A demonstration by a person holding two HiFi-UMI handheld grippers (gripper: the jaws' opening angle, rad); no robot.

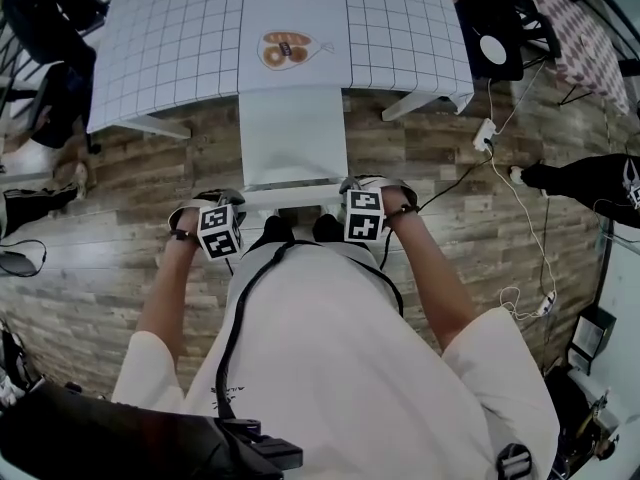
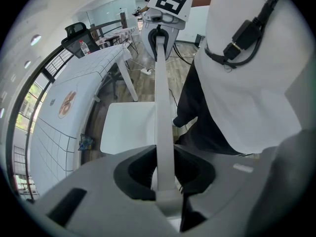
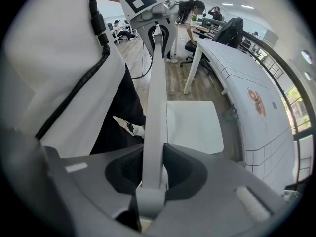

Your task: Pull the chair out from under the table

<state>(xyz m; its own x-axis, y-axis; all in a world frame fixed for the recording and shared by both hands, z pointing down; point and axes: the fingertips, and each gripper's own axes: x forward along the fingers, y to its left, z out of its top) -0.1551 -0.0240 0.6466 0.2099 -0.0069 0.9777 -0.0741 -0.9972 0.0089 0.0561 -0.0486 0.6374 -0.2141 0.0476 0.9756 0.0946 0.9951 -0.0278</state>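
Observation:
The white chair's seat (image 1: 295,133) stands on the wood floor, its far end at the edge of the white gridded table (image 1: 170,38). The backrest's top rail (image 1: 292,197) lies between my two hands. My left gripper (image 1: 213,220) is shut on the rail's left end and my right gripper (image 1: 368,208) on its right end. In the left gripper view the rail (image 2: 163,102) runs from my left gripper (image 2: 165,176) to the other gripper (image 2: 165,14), with the seat (image 2: 127,127) below. The right gripper view mirrors this: rail (image 3: 157,102), right gripper (image 3: 153,174), seat (image 3: 193,125).
A picture of pastries (image 1: 285,49) lies on the table. A power strip (image 1: 485,133) and white cables (image 1: 530,218) trail over the floor at the right. A black office chair (image 1: 500,28) stands at the table's far right corner. My own feet (image 1: 300,229) are just behind the backrest.

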